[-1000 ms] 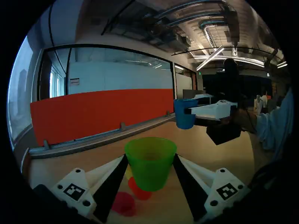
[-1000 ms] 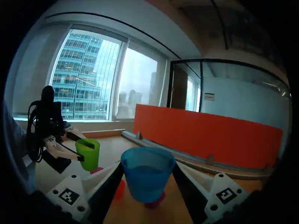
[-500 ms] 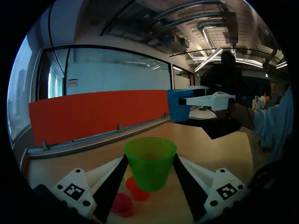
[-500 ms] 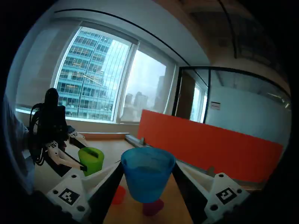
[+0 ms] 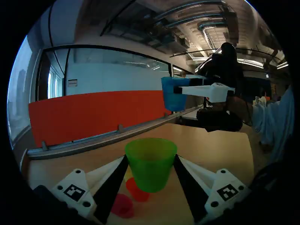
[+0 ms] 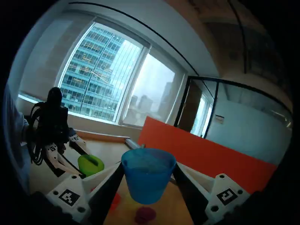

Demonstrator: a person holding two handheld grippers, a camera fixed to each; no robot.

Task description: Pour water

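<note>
blue cup (image 6: 149,176), water inside, roughly upright, clamped between both fingers of right gripper (image 6: 148,170). in left gripper view it sits higher than green cup (image 5: 151,165), up and to its right, apart from it. green cup pinched on both sides by left gripper (image 5: 151,162), held above table (image 5: 221,150). small red cup (image 5: 137,189) and pink cup (image 5: 122,205) on table just below green cup. orange partition (image 5: 97,112) behind green cup.
</note>
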